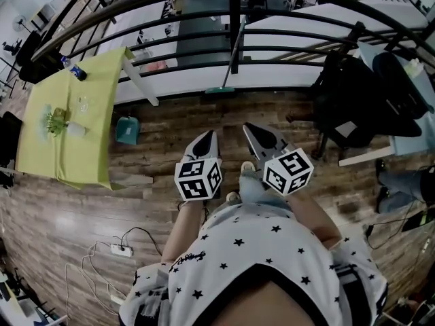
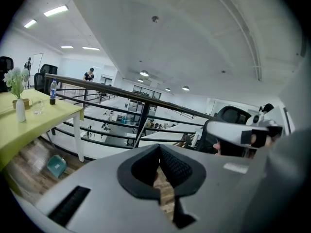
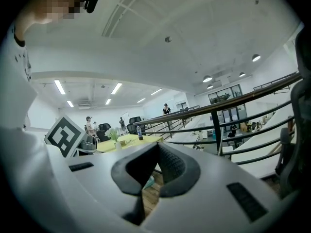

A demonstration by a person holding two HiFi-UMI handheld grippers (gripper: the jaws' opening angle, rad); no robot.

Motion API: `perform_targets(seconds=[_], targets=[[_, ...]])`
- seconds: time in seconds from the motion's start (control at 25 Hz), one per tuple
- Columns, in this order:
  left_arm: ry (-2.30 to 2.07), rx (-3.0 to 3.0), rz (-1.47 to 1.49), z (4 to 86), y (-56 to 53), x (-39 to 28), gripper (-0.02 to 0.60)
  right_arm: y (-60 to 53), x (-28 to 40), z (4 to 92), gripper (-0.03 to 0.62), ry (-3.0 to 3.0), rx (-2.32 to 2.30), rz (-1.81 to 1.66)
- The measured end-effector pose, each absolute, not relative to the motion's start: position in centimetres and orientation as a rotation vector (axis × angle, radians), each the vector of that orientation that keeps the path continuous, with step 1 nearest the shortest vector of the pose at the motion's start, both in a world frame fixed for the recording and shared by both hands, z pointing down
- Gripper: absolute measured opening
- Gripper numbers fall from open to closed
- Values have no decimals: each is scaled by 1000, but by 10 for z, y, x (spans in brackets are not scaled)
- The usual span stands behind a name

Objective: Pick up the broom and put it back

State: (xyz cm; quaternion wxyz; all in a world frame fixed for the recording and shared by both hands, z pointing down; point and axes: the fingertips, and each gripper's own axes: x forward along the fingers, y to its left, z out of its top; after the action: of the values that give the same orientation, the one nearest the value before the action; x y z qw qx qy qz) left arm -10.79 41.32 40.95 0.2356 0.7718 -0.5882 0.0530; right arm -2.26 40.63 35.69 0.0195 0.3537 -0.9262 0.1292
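The broom (image 1: 232, 51) leans upright against the black railing (image 1: 292, 31), its green head (image 1: 219, 89) on the wooden floor straight ahead. In the left gripper view the pale broom handle (image 2: 139, 135) shows beside a railing post. My left gripper (image 1: 208, 137) and right gripper (image 1: 252, 129) are side by side just in front of the person's body, both pointing toward the railing and well short of the broom. The left gripper (image 2: 159, 147) has its jaws together with nothing between them. The right gripper (image 3: 158, 147) is likewise shut and empty.
A teal dustpan (image 1: 127, 129) lies on the floor by the leg of a yellow-green table (image 1: 41, 156) at the left, which holds a vase and a bottle. A black office chair (image 1: 353, 104) stands at the right. A power strip (image 1: 121, 250) with cables lies at the near left.
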Motion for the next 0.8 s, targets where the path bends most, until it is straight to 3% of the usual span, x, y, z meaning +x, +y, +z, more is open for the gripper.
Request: perform_targets(seconds=[0.8], targets=[[-1598,2058,152,426,281,-117,12,262,-48,361,-6,-2911,1011,447]])
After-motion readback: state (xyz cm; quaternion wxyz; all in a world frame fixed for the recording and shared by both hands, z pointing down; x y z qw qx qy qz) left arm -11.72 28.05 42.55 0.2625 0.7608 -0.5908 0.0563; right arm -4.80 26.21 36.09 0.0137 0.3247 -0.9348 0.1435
